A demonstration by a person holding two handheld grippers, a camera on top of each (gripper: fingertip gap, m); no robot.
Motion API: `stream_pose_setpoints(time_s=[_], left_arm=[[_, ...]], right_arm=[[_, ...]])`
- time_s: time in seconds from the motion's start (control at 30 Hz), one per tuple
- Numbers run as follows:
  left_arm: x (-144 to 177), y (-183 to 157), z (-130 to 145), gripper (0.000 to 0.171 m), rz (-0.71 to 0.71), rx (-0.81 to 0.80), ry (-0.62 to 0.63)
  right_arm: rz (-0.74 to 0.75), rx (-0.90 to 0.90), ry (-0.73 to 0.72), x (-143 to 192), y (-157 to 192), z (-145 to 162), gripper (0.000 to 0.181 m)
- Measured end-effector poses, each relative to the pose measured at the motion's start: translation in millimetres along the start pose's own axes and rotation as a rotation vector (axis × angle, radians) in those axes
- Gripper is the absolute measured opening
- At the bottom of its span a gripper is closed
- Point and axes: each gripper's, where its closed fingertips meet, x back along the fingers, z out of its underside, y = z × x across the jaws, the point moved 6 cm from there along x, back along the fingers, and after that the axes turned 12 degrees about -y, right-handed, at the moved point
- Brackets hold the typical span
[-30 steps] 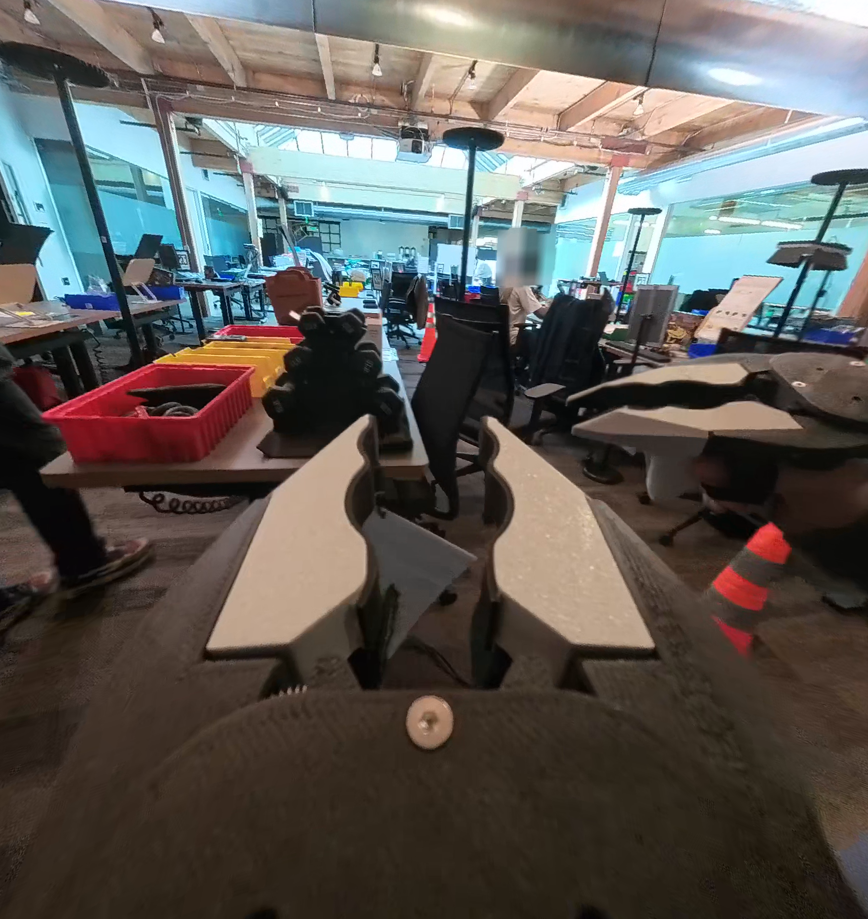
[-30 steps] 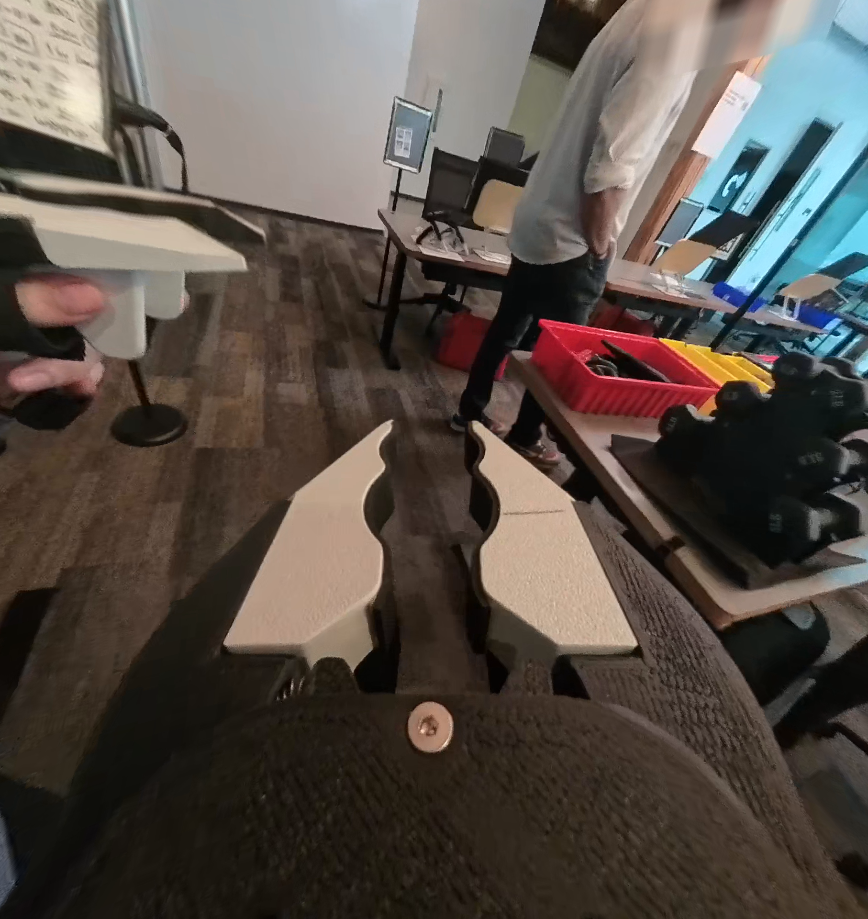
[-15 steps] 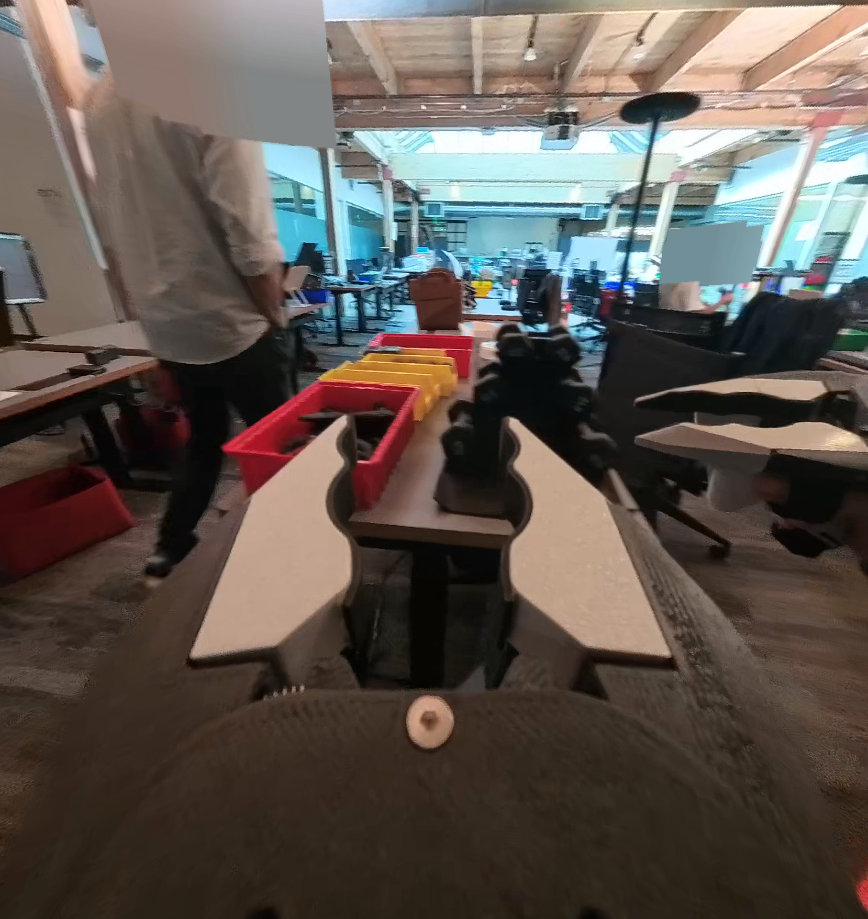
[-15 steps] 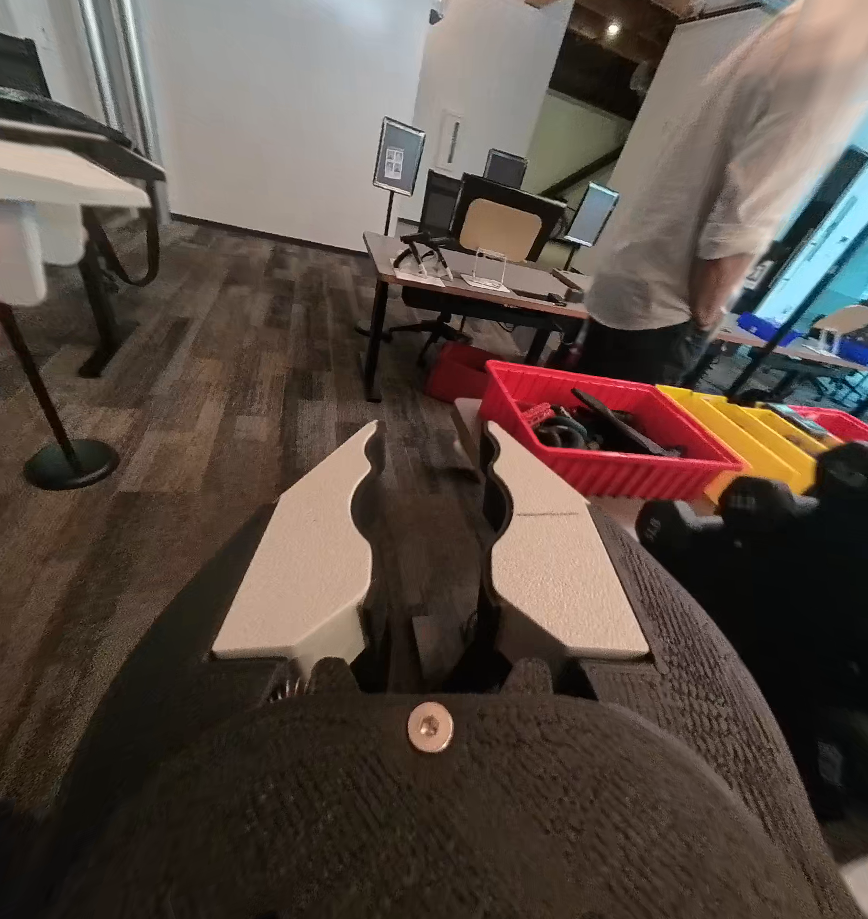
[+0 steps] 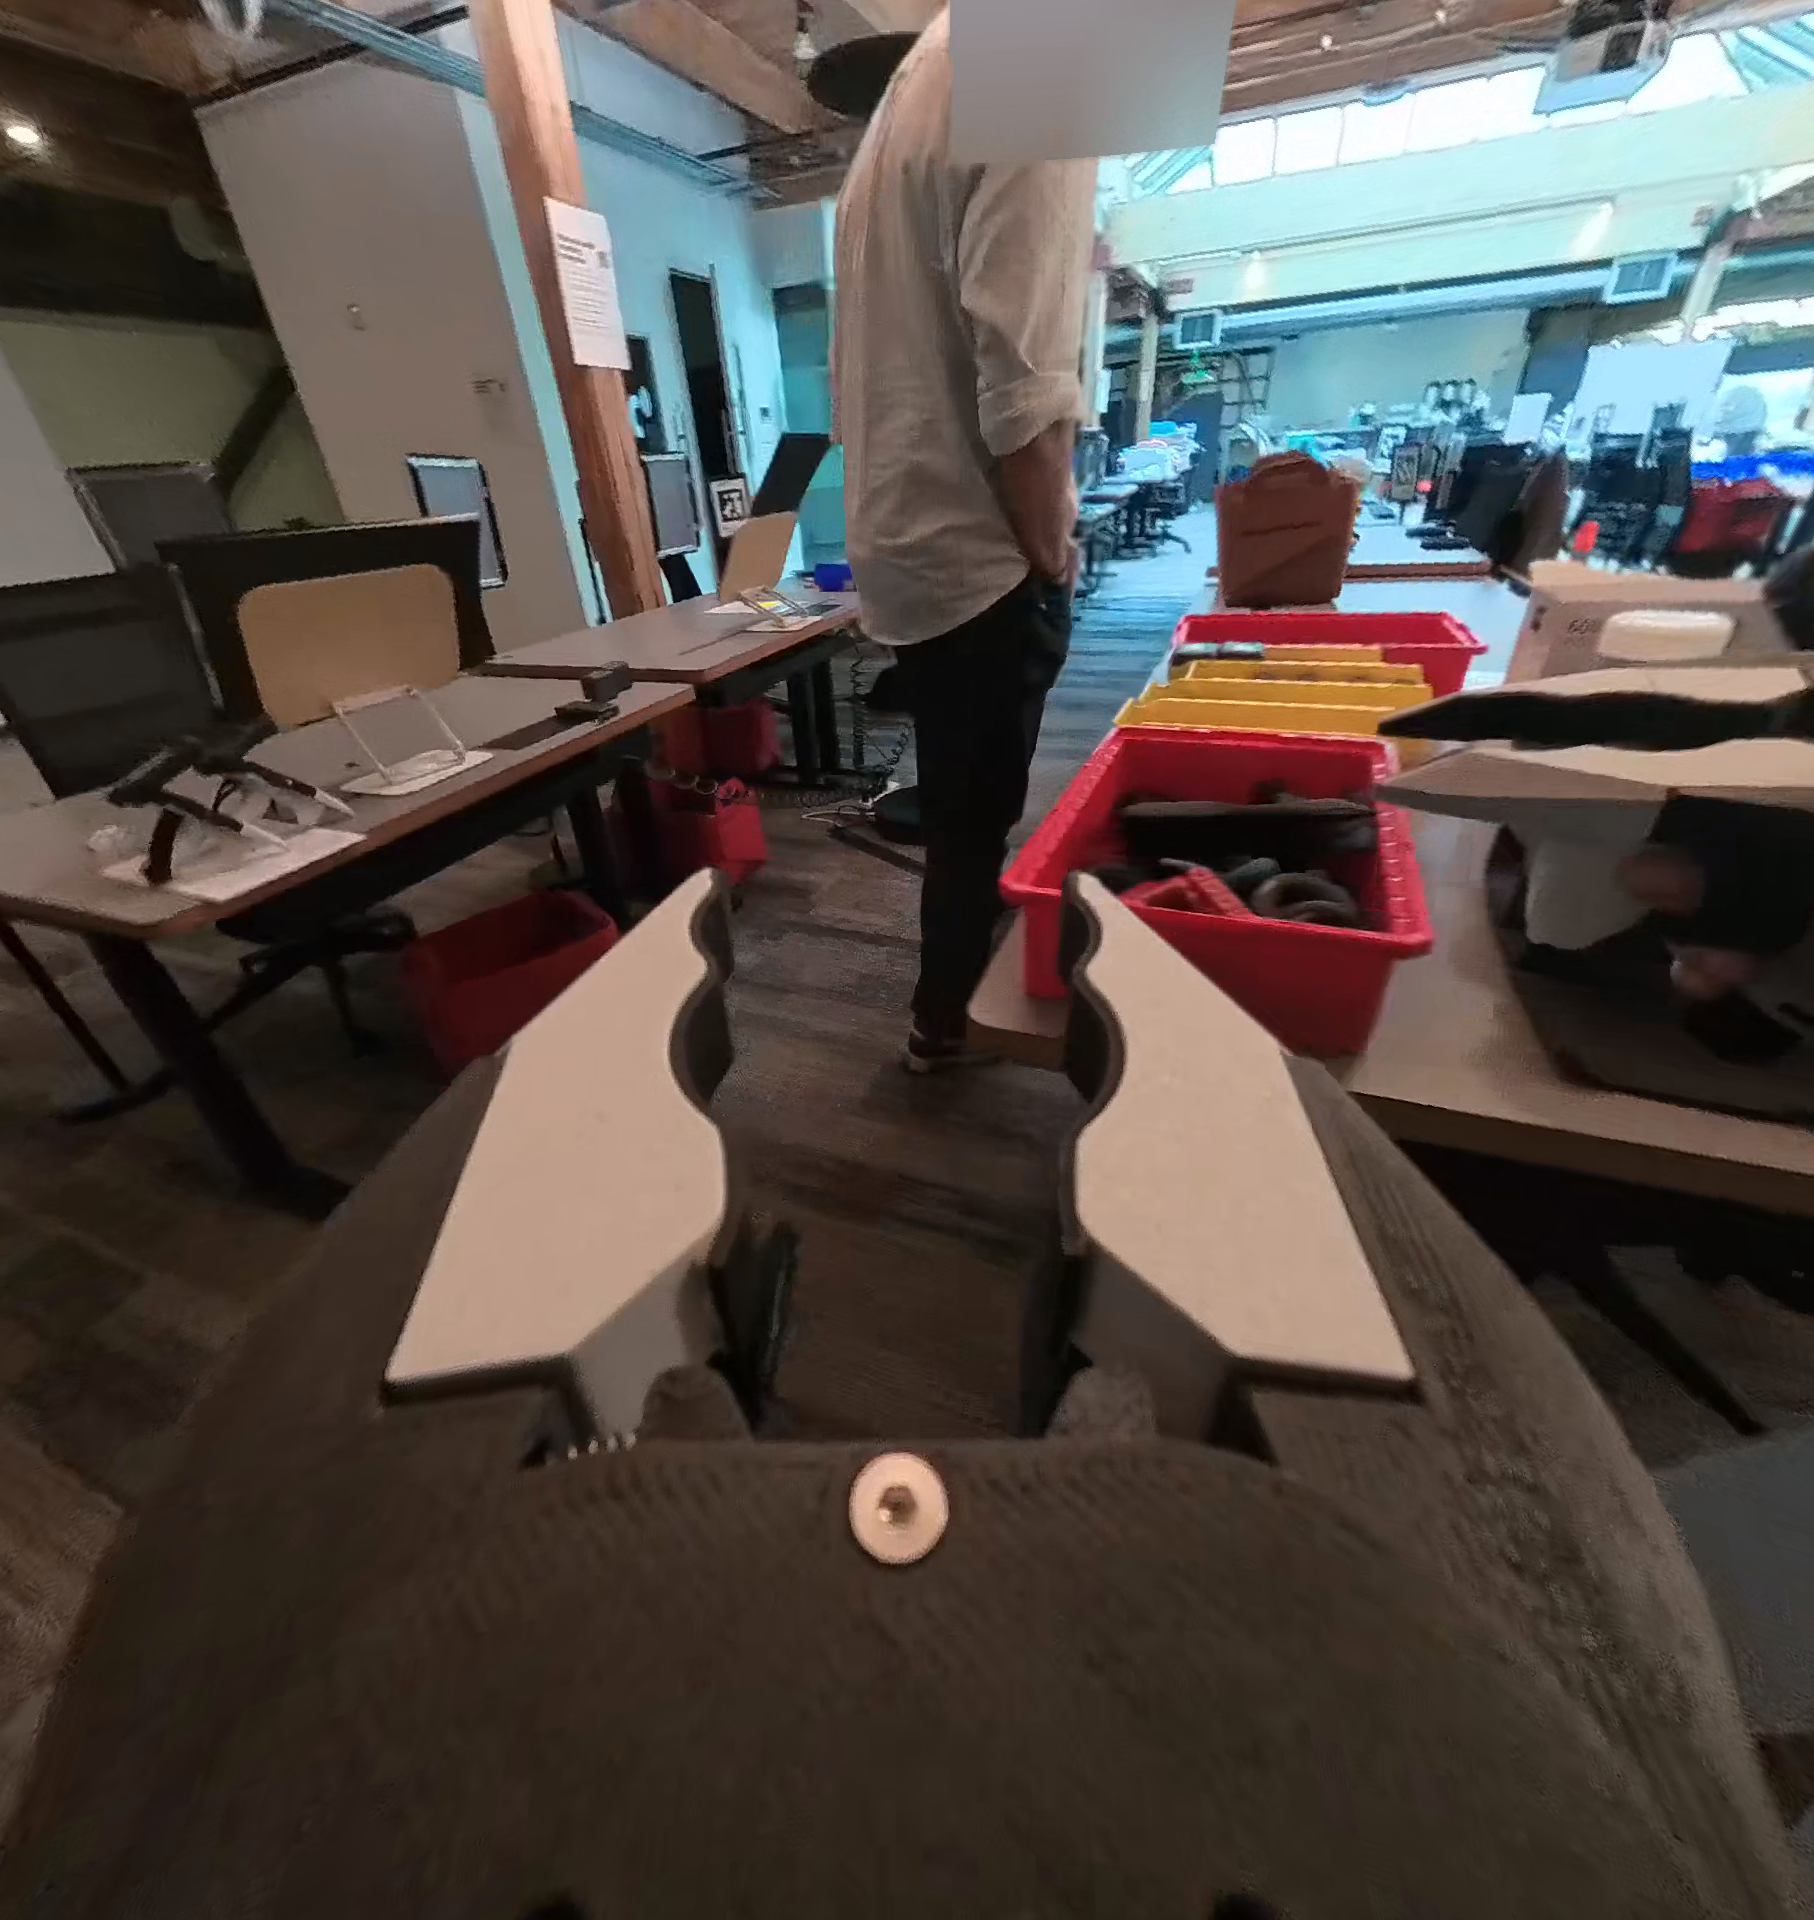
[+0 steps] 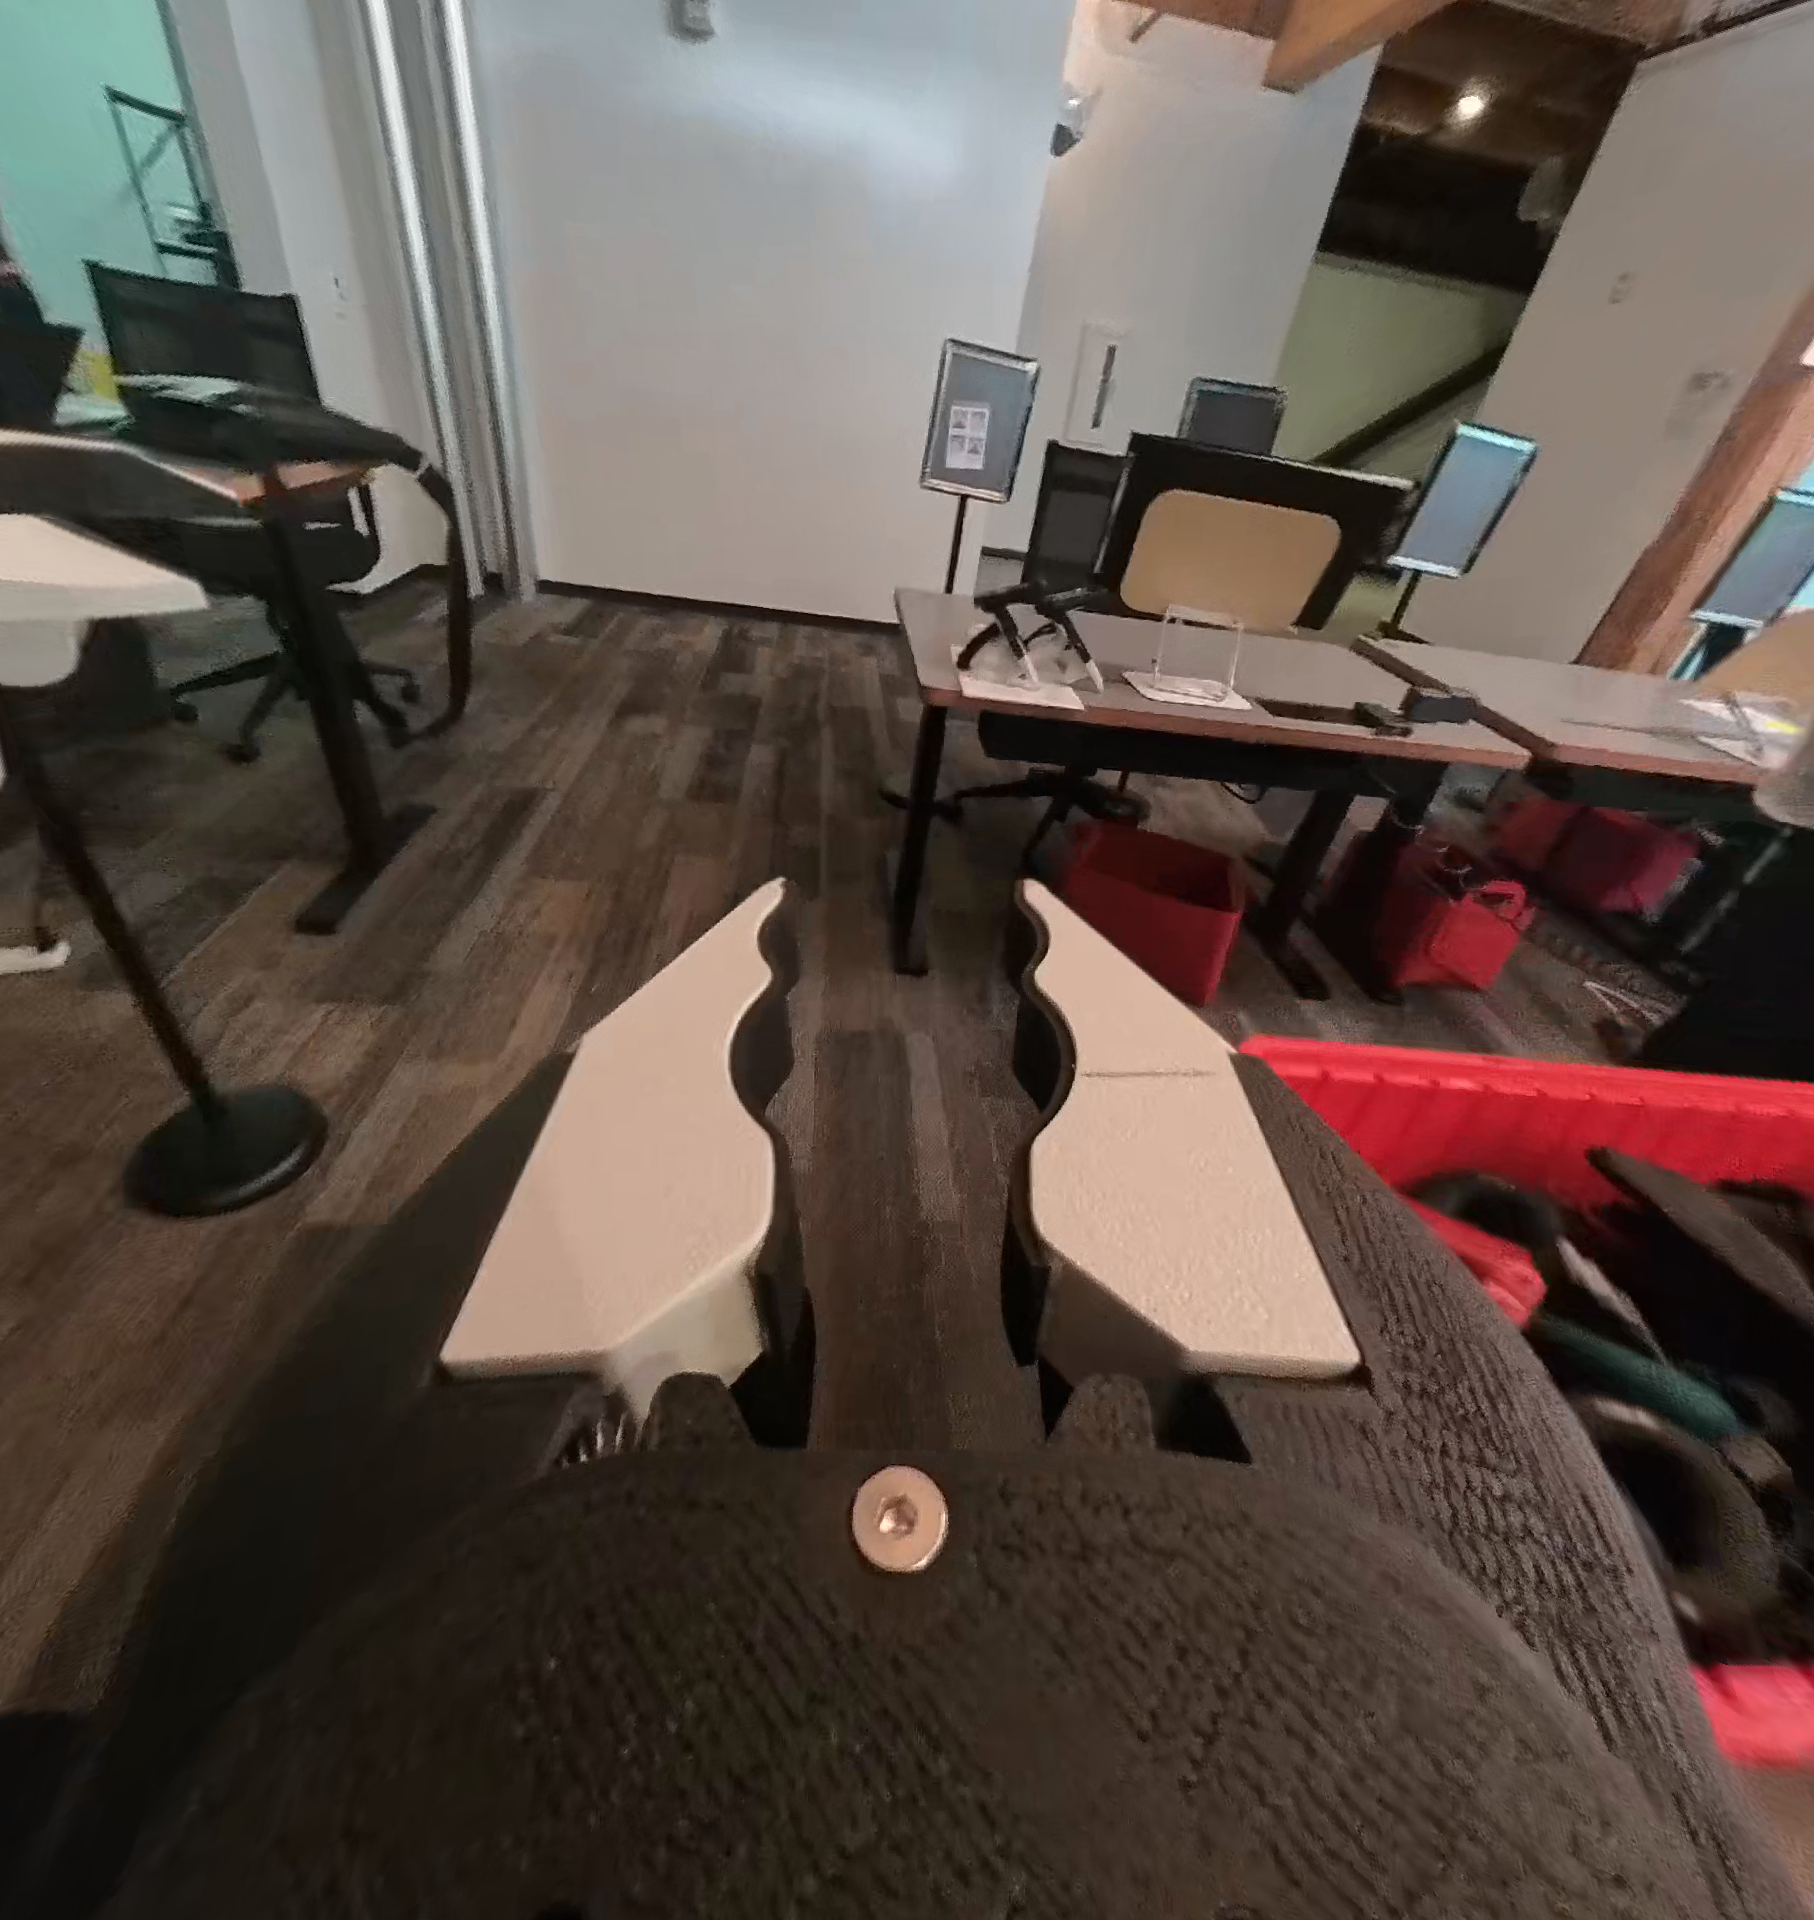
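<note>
My left gripper (image 5: 892,894) is open and empty, held in the air over the floor just left of a long table (image 5: 1454,1081). A red bin (image 5: 1225,935) of dark parts stands on that table, nearest its right finger. My right gripper (image 6: 903,904) is open and empty, held over the floor beside the same red bin (image 6: 1568,1101), which fills the right of its view. The right gripper also shows in the left wrist view (image 5: 1402,758), sideways above the table, held by a gloved hand (image 5: 1734,873). The left gripper shows at the left edge of the right wrist view (image 6: 72,582).
A person (image 5: 955,416) in a pale shirt stands by the table's left side. Yellow bins (image 5: 1287,701) and another red bin (image 5: 1329,639) sit farther along it. Desks (image 6: 1194,696) with red bags (image 6: 1152,914) underneath stand ahead. A black floor stand (image 6: 217,1143) is at left.
Both views have swung to the left. The black dumbbell rack has left the middle of both views, and the red bin and the person have come close. Both grippers opened wider.
</note>
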Motion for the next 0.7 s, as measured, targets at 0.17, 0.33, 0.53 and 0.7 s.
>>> stream_pose_setpoints(time_s=[0.17,0.33,0.53,0.7], left_arm=[[-87.3,78.9,-2.7,0.062,0.187,0.038,-0.005],[-196.7,117.2,27.5,0.055,0.317,0.077,-0.024],[-329.4,113.8,75.1,0.051,0.568,0.193,-0.025],[-425.4,111.7,98.9,0.049,0.716,0.172,0.006]], right_arm=[[0.069,0.004,-0.002,-103.4,-17.8,-1.1,0.038],[0.198,0.032,0.027,-158.4,-60.5,17.2,0.037],[0.416,0.05,0.059,-193.3,-144.2,51.8,0.035],[0.555,-0.019,0.058,-232.4,-217.6,79.0,0.035]])
